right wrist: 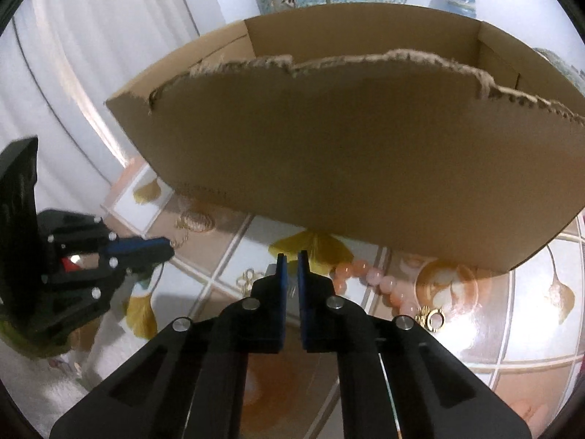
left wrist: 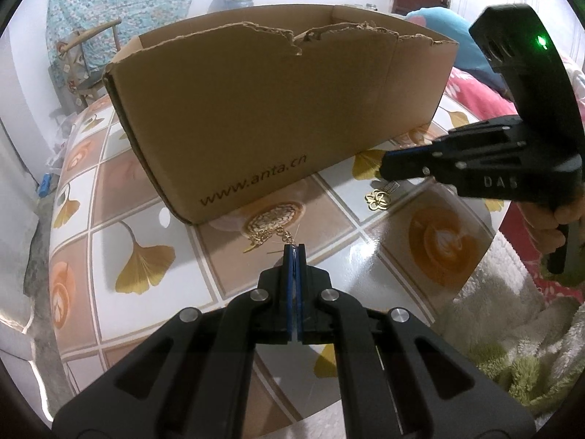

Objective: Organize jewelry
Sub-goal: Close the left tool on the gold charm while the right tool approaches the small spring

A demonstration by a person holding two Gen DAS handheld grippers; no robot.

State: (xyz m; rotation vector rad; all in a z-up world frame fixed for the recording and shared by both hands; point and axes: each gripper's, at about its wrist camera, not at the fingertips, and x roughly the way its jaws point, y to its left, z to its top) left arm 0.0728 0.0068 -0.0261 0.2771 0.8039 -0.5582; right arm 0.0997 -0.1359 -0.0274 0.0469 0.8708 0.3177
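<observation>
A gold chain necklace [left wrist: 272, 225] lies on the patterned tabletop [left wrist: 365, 256] in front of a cardboard box [left wrist: 274, 109]. My left gripper [left wrist: 292, 247] is shut, with the chain's near end pinched at its tips; the right wrist view shows it [right wrist: 170, 250] beside that gold chain [right wrist: 193, 221]. My right gripper [left wrist: 384, 170] holds its jaws nearly together. A gold flower pendant [left wrist: 378, 199] dangles just under its tip by a small grey tab. In the right wrist view the pendant [right wrist: 248, 280] shows left of my right gripper [right wrist: 291, 259].
The cardboard box [right wrist: 365, 146] has a torn top edge and stands open just beyond both grippers. A pink bead bracelet [right wrist: 365, 278] and a small gold ring piece [right wrist: 435, 318] lie by its base. A fluffy towel [left wrist: 512, 329] covers the table's right edge.
</observation>
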